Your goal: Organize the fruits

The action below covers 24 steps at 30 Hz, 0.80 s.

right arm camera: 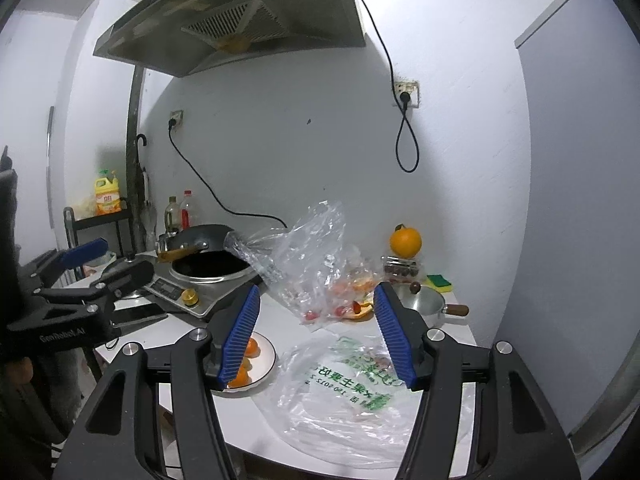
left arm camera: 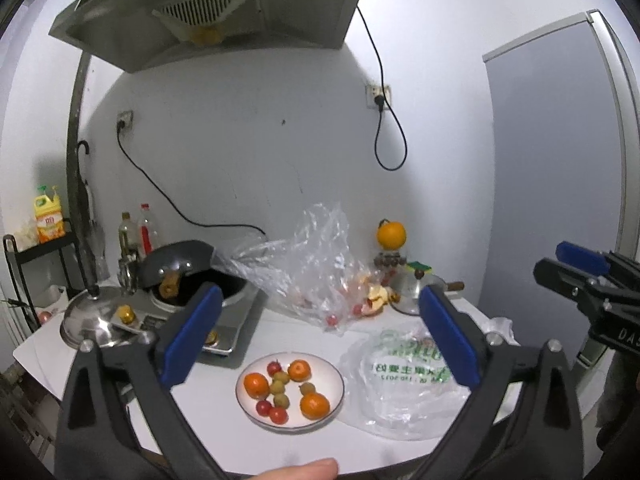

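Flanking fruit plate (left arm camera: pixel 244 400): printed bag (left arm camera: pixel 404 380) right, cooker (left arm camera: pixel 236 320) left.

Plate (right arm camera: pixel 267 354) partly hidden behind fingers (right arm camera: pixel 240 340)

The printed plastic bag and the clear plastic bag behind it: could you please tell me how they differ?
The printed plastic bag lies flat by the plate, carries green lettering and looks nearly empty. The clear plastic bag stands crumpled and puffed up near the wall, is unprinted, and has small red fruit and peel at its mouth. Both are thin, see-through and rest on the white counter.
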Motion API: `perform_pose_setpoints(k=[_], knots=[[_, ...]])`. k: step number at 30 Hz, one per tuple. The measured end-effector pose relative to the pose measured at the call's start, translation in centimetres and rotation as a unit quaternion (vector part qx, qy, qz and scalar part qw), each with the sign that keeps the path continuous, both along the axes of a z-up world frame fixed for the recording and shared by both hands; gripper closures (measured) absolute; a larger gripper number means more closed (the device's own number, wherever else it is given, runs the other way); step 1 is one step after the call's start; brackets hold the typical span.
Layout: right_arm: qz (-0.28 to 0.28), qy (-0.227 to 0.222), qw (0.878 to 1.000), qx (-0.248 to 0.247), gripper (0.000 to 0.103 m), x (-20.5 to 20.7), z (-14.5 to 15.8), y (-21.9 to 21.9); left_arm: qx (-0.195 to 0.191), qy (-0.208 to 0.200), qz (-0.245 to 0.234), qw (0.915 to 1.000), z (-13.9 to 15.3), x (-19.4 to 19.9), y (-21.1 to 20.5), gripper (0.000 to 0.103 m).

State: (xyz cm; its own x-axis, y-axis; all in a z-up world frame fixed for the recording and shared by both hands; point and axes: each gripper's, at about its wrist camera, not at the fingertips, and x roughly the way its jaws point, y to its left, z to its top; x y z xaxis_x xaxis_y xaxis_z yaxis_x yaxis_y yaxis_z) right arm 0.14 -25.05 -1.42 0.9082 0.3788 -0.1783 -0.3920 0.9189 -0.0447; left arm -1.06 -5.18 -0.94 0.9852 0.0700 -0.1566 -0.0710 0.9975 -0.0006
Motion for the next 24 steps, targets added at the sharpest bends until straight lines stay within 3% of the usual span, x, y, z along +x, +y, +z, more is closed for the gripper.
perform_pose_setpoints(k=[24], knots=[[-0.007, 0.002, 1.000, 0.011, 0.040, 1.1, 0.1, -0.5, -0.001, -0.005, 0.010, 0.9999, 0.6, 1.0, 0.5, 0.001]])
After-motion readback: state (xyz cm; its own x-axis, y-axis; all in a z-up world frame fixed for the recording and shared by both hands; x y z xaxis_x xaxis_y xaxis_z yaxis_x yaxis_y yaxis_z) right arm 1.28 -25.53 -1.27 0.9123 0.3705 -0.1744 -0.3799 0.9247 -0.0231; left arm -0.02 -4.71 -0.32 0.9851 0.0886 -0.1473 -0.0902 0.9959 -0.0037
